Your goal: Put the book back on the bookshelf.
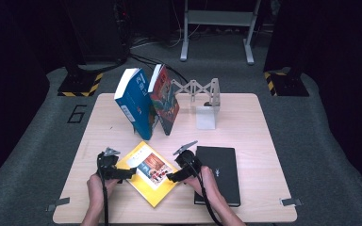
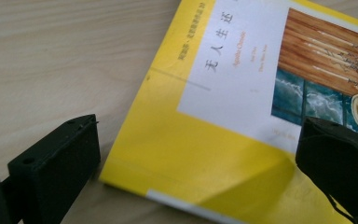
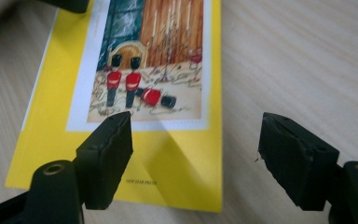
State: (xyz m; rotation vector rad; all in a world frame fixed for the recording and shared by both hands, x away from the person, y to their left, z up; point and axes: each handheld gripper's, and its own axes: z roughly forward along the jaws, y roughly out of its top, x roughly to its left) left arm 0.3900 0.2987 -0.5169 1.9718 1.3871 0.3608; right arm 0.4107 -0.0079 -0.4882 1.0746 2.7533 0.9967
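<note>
Paperback point(image 1: 150, 173), yellow-covered, flat near worktop point(image 1: 254, 127) front edge, left of black notebook point(image 1: 219, 174). Left gripper point(image 1: 128, 173) at its left corner, jaws open astride edge. Right gripper point(image 1: 172, 177) at right edge, jaws open, not gripping.

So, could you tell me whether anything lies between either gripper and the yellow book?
Nothing visible does. The left gripper and right gripper sit at opposite edges of the yellow book, jaws open astride them.
</note>
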